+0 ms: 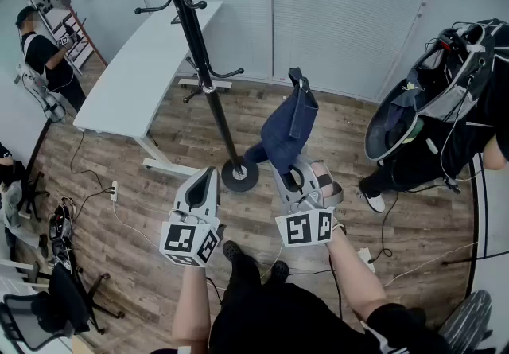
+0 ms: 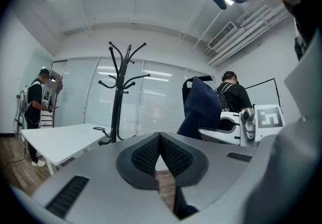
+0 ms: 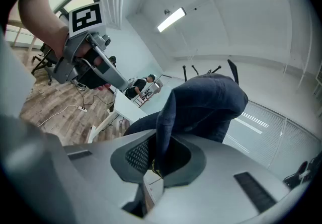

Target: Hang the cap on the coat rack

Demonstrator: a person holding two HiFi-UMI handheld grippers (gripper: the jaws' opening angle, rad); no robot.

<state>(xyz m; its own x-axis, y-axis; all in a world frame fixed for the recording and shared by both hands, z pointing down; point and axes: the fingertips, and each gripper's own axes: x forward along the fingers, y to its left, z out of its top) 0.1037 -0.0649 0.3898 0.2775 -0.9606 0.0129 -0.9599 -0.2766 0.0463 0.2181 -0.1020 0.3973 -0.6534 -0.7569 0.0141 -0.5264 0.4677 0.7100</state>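
A dark blue cap (image 1: pixel 288 131) stands up from my right gripper (image 1: pixel 289 172), whose jaws are shut on its lower edge. In the right gripper view the cap (image 3: pixel 201 107) fills the middle, pinched between the pads. The black coat rack (image 1: pixel 203 66) rises just left of the cap, its round base (image 1: pixel 239 175) on the wood floor; its hooks (image 2: pixel 121 67) show in the left gripper view too. My left gripper (image 1: pixel 208 177) is shut with nothing in it, low beside the rack's base.
A white table (image 1: pixel 143 74) stands behind the rack at the left. One person stands at the far left (image 1: pixel 44 58), another with a backpack at the right (image 1: pixel 445 106). Cables (image 1: pixel 95 193) and office chairs (image 1: pixel 48 305) lie about the floor.
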